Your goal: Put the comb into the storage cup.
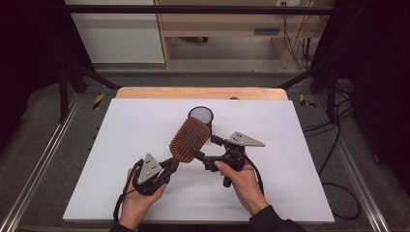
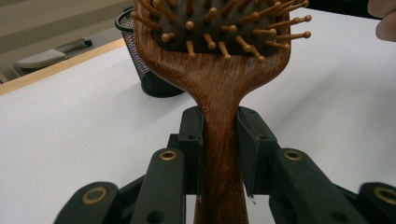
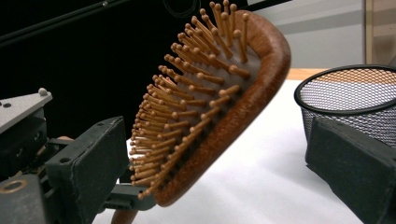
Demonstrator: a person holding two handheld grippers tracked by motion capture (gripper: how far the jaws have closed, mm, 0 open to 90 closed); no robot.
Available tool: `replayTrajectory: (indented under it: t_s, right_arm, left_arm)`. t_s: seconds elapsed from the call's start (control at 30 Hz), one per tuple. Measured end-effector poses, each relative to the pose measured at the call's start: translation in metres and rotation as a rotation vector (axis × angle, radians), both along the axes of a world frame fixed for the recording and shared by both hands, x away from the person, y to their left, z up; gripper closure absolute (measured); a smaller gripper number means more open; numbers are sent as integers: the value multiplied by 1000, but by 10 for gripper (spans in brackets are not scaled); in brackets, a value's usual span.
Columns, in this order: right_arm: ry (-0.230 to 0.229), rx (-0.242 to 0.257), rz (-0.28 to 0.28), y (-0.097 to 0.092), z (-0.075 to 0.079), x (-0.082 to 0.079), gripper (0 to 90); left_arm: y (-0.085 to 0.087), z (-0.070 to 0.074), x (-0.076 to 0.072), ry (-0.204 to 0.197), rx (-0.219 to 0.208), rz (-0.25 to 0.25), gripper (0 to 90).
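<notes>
One brush [image 1: 189, 140] here, wooden, held up off table [image 1: 121, 159], bristles facing my right side. My left gripper [image 1: 167, 169] clamped tight on handle, both pads squeezing it. My right gripper [image 1: 205, 151] spread wide, jaws either side of brush head, not touching that I can see. One mesh cup [image 1: 200, 116] just behind brush. Two grippers, one brush, one cup, that's it.

table [image 1: 145, 193]: white top, wood edge | floor [image 1: 38, 125]: grey carpet | cabinet [image 1: 217, 21]: light wood
</notes>
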State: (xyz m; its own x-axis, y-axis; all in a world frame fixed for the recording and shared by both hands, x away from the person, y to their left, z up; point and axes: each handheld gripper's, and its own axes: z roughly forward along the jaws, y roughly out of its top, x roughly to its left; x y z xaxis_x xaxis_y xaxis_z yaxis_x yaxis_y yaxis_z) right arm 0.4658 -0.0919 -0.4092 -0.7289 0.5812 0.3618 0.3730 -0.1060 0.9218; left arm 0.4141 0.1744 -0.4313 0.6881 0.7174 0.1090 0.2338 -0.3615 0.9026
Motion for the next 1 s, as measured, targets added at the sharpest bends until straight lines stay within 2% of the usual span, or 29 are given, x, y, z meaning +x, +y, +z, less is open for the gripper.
replayTrajectory:
  t_s: [0.3, 0.77, 0.8, 1.0]
  right_arm:
    - [-3, 30, 15, 3, 11, 4, 80]
    - [10, 57, 27, 9, 17, 10, 126]
    - [19, 75, 26, 9, 18, 11, 140]
    - [26, 90, 28, 8, 19, 13, 164]
  left_arm:
    - [-2, 1, -1, -10, -6, -8, 728]
    - [-5, 2, -4, -21, -14, -26, 728]
    - [-5, 2, -4, -21, -14, -29, 728]
    - [-6, 3, -5, -24, -14, -35, 728]
